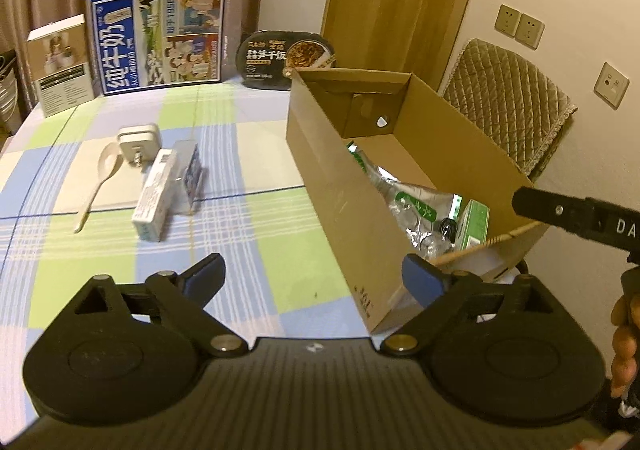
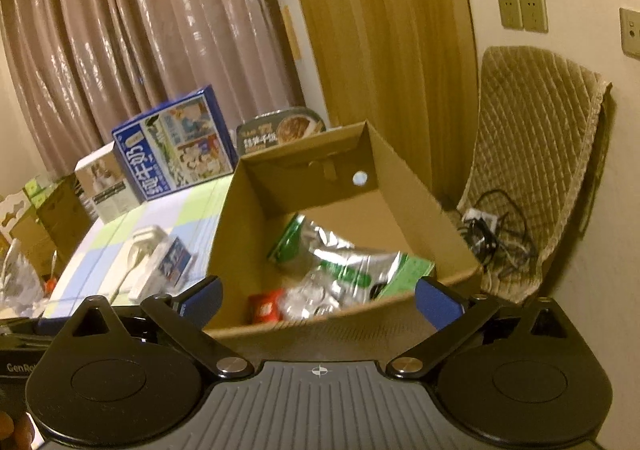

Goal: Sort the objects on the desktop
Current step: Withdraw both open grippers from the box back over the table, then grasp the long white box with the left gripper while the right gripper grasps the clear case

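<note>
**Both grippers wide and empty at the cardboard box**

We see the left gripper (image 1: 312, 274) spread wide over the checked tablecloth (image 1: 248, 234), nothing between its blue pads. Its right pad sits at the near corner of the cardboard box (image 1: 340, 186), just in front of the box's long side wall. The right gripper (image 2: 318, 300) is just as wide, also empty, and we look between its fingers straight over the box's near rim (image 2: 320, 324).

The box stands along the right edge of the tabletop, open at the top. Inside we spot a crinkled silver-and-green packet (image 2: 332, 266), a green carton (image 1: 476, 224) at the near end, and a small red pack (image 2: 266, 306) in the near left corner as the right camera sees it. A thin wooden stick (image 1: 480, 246) lies slanted across the near corner of the box; what it touches we cannot tell.

Out on the cloth, well apart from the box toward the left edge, four things remain: a white spoon (image 1: 100, 178), a white plug adapter (image 1: 138, 142) touching the spoon's bowl end, a long white box (image 1: 154, 198), and a small blue-printed carton (image 1: 192, 178) leaning right beside it.

Along the far edge stand a blue milk carton case (image 1: 160, 38), a beige box (image 1: 60, 62) and a black ready-meal tray (image 1: 284, 58). At the right of the left view, a hand (image 1: 624, 346) holds the other gripper's black body (image 1: 576, 218).
</note>
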Available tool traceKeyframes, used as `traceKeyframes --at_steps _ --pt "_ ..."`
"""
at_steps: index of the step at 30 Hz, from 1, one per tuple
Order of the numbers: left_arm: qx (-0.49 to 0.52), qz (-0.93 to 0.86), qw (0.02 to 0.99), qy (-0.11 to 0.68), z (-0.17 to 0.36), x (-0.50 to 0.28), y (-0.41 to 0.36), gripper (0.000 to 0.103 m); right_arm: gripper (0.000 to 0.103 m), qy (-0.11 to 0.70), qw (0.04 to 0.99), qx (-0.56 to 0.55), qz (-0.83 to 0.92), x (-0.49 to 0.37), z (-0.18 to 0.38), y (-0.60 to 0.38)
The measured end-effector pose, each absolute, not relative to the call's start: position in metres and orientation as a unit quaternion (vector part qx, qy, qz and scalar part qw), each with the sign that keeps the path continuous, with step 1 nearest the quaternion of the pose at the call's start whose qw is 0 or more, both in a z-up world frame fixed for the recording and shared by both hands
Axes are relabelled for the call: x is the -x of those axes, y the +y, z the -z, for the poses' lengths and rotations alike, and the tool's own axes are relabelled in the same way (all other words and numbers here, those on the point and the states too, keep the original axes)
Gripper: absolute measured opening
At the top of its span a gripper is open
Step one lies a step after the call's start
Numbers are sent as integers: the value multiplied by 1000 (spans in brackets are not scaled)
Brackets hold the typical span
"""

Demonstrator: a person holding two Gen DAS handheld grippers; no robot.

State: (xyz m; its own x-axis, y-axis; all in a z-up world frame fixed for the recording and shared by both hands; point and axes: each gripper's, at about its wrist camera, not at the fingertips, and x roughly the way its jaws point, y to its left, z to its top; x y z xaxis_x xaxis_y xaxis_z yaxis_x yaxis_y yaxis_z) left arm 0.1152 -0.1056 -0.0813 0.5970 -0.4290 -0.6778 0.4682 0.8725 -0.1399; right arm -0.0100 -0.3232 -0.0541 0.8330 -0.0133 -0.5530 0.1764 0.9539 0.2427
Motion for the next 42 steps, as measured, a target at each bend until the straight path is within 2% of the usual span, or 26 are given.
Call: traceKeyframes --at_steps 12,24,28,42 --pt "-9 224 901 372 79 -83 -57 101 101 300 944 -136 16 36 51 -279" --pt "29 166 909 382 80 -73 14 101 101 322 938 -116 -55 40 62 -219" --pt "20 151 903 402 80 -77 37 101 101 326 936 -105 -76 35 65 -200" --pt "-28 126 909 395 87 -110 83 101 101 334 931 -79 -120 -3 77 -151"
